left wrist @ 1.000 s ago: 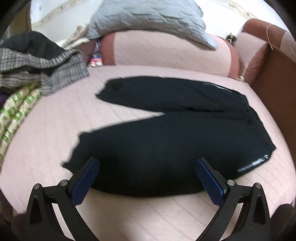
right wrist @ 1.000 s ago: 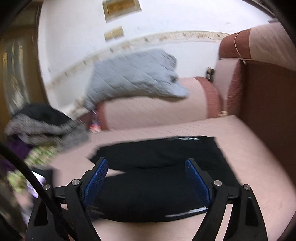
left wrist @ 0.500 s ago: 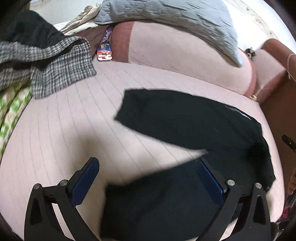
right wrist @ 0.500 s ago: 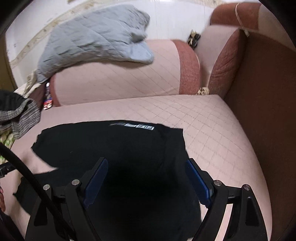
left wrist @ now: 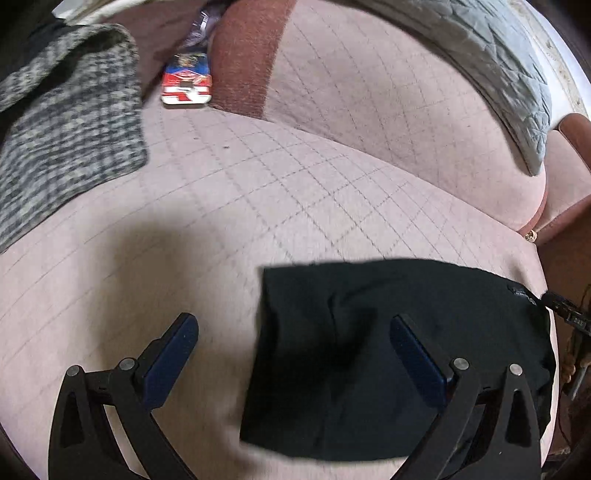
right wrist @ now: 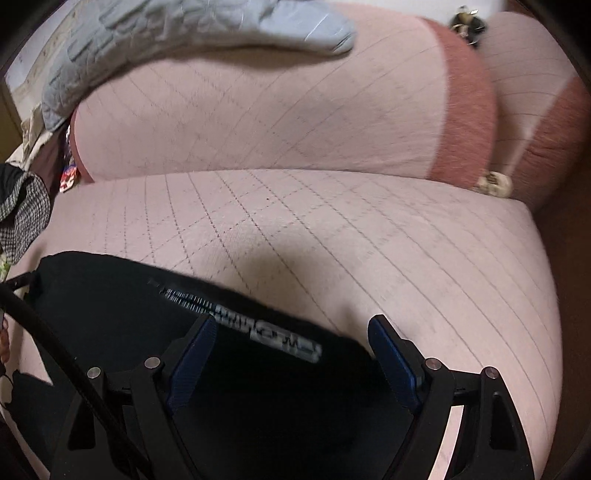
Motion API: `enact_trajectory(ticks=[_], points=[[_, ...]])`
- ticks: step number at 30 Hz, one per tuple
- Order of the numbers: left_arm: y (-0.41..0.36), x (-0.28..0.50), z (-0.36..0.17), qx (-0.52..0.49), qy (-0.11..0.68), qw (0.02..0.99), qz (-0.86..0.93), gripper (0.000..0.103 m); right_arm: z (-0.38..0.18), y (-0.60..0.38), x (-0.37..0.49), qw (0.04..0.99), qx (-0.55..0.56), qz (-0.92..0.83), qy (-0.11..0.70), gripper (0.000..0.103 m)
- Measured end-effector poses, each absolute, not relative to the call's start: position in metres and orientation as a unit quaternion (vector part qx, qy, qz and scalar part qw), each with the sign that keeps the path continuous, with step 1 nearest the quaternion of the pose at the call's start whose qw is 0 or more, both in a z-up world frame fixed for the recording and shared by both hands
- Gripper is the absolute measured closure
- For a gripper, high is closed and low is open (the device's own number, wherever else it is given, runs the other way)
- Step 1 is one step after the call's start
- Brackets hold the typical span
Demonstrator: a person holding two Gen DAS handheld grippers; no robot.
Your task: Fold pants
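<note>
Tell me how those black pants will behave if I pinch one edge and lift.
The black pants lie flat and limp on the pink sofa seat, so they will probably droop and trail rather than hold shape. Being thin, matte cloth, they look light and unlikely to slip from the jaws.

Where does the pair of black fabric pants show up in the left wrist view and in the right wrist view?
Left wrist view: the black fabric pants fill the lower right, on the pink quilted sofa seat.
Right wrist view: the pants fill the lower left and centre, with white lettering facing up.
Shared landmark: the grey quilted blanket draped over the sofa back, top right in the left view, top left in the right.
</note>
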State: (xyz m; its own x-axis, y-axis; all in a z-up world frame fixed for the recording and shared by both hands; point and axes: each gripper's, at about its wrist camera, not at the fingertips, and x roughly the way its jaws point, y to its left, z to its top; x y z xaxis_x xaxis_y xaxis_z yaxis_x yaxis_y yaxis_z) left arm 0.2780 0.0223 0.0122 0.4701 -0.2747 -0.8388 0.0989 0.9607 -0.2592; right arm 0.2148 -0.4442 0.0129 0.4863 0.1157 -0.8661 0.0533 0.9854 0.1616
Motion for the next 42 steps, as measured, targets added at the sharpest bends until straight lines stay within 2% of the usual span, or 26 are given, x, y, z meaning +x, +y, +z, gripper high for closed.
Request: enact_trajectory(ticks=[10,11,13,14,15,16,17,19,22,31,42], points=[[-0.014,0.300,0.006,-0.003,0.490,0.861,-0.138,0.000,-0.016,-0.419,0.250,0.852,0.035,0.073,0.518,0.014],[-0.017,0.299,0.006,0.003,0.490,0.861,-0.138,0.000,-0.015,-0.418,0.250,0.852,0.035,0.076,0.517,0.016],[-0.023,0.300,0.005,0.016,0.496,0.857,-0.135,0.001,-0.014,-0.413,0.248,0.852,0.030,0.082,0.516,0.027],[-0.027,0.299,0.007,0.030,0.497,0.858,-0.128,0.018,-0.013,-0.409,0.247,0.852,0.027,0.088,0.515,0.032],[-0.030,0.297,0.010,0.041,0.490,0.862,-0.127,0.048,-0.013,-0.404,0.246,0.852,0.022,0.093,0.514,0.044],[-0.032,0.296,0.014,0.040,0.485,0.862,-0.140,0.064,-0.011,-0.400,0.245,0.851,0.020,0.099,0.515,0.058],[-0.031,0.296,0.017,0.019,0.492,0.856,-0.161,0.088,-0.010,-0.395,0.244,0.847,0.020,0.103,0.520,0.063],[-0.031,0.296,0.020,-0.001,0.495,0.853,-0.165,0.089,-0.007,-0.387,0.245,0.839,0.027,0.107,0.532,0.086],[-0.035,0.293,0.022,0.010,0.492,0.856,-0.159,0.089,-0.004,-0.380,0.242,0.838,0.019,0.095,0.536,0.092],[-0.033,0.268,0.057,0.007,0.457,0.876,-0.156,0.089,0.030,-0.376,0.215,0.855,0.040,0.081,0.511,0.096],[-0.026,0.161,0.121,0.052,0.381,0.909,-0.162,0.089,0.086,-0.362,0.093,0.863,0.058,0.069,0.498,0.097]])
